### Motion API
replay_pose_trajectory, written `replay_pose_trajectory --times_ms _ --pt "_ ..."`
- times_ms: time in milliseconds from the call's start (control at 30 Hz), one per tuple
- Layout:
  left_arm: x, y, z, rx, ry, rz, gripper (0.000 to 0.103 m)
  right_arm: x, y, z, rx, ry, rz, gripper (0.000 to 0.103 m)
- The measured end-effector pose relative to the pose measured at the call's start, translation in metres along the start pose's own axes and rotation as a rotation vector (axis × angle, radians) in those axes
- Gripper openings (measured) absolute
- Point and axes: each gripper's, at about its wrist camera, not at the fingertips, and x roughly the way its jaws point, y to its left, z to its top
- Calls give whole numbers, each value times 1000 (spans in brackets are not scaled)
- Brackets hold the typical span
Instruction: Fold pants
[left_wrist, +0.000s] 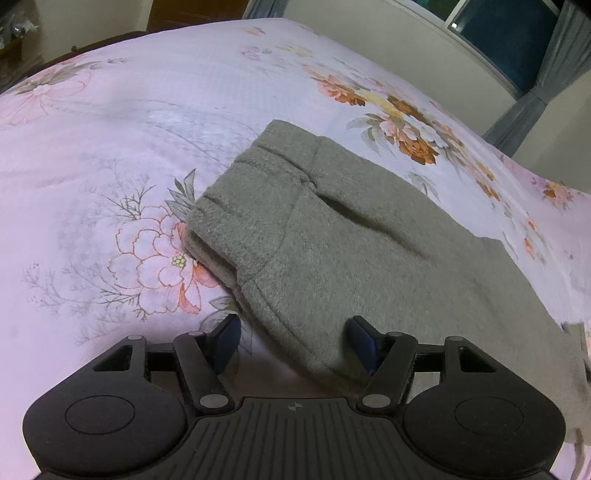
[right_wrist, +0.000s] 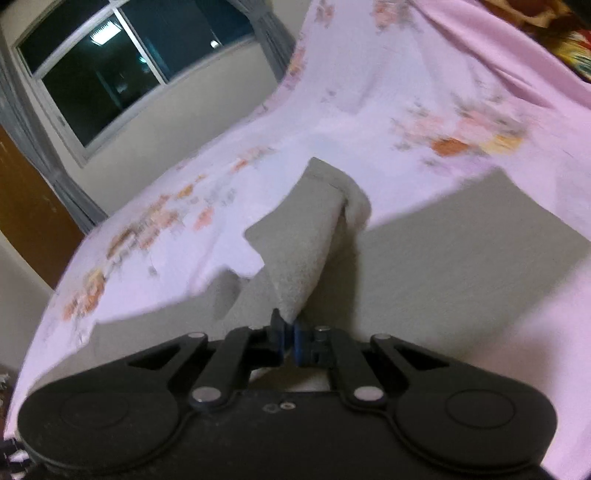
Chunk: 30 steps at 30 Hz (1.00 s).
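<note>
Grey fleece pants (left_wrist: 332, 236) lie on the pink floral bedspread (left_wrist: 110, 147), waistband and pocket toward the far left. My left gripper (left_wrist: 291, 341) is open, its blue pads on either side of the near waistband edge, not closed on it. In the right wrist view my right gripper (right_wrist: 288, 336) is shut on a fold of the grey pants (right_wrist: 310, 243) and holds that part lifted off the bed, so the cloth hangs as a raised ridge. The rest of the pants (right_wrist: 461, 251) lies flat to the right. The right view is blurred by motion.
The bedspread (right_wrist: 369, 110) covers the whole bed. A window (right_wrist: 110, 66) with grey curtains (left_wrist: 554, 74) is in the wall beyond the bed. A brown wooden panel (right_wrist: 26, 206) stands at the left. A colourful patterned cloth (right_wrist: 569, 40) is at the far right corner.
</note>
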Motion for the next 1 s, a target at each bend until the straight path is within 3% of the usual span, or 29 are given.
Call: replay_pose_trajectory --times_ms 67,100,167,200,267,367,433,533,600,633,667,833,933,1000 --pt "2 -2 0 3 3 -1 65 17 -14 -13 -30 89 -70 12" --pt "2 -2 0 5 5 -1 65 18 -18 -14 -52 91 -49 12" --pt "3 -3 1 7 9 0 65 4 -13 -3 -80 33 -47 26" --pt "3 -3 1 10 9 -1 65 -5 -6 3 -138 -27 -46 26" --pt "3 -2 0 14 8 -1 65 -5 11 18 -249 -63 -38 30" --pt "5 -3 0 10 6 5 65 26 38 36 -441 -12 -74 40" --pt "5 -5 0 12 7 10 65 59 53 40 -586 36 -161 43" --pt "5 -5 0 8 10 5 65 92 66 41 -760 71 -238 43" --pt "6 -5 0 9 13 2 65 97 69 45 -816 65 -250 25" --pt "6 -5 1 8 14 1 65 95 66 55 -783 68 -239 7" --pt "6 -5 1 8 14 2 65 87 63 65 -732 46 -227 5" --pt "7 -3 0 17 10 -2 65 10 3 99 -385 -167 -183 4" --pt "7 -2 -2 18 3 -5 65 -27 -56 82 -135 -212 -135 4" --pt "7 -2 -3 17 0 -4 65 -29 -96 57 7 -181 -111 5"
